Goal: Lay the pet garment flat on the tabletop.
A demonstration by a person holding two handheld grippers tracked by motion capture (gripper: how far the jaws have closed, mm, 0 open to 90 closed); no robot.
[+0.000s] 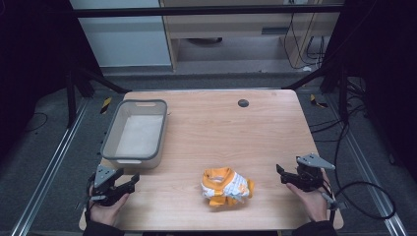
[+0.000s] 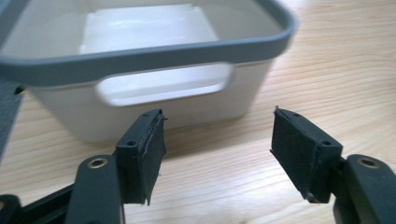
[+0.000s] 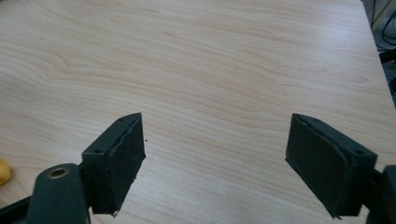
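A crumpled orange and white cloth (image 1: 226,186) lies on the wooden table near its front edge, between the two hands. My left gripper (image 1: 134,180) rests at the front left corner, open and empty, just in front of a grey-rimmed white bin (image 1: 135,132). In the left gripper view its jaws (image 2: 217,154) stand wide apart facing the bin's handle cutout (image 2: 163,84). At the front right my right gripper (image 1: 280,173) is open with nothing between its jaws; the right gripper view shows them (image 3: 215,163) spread over bare wood, with a scrap of orange cloth (image 3: 3,171) at the left edge.
The bin is empty and stands at the left side of the table (image 1: 221,128). A small black disc (image 1: 243,103) sits near the far edge. Cables (image 1: 364,196) trail off the table's right side. Metal frame rails run along both sides.
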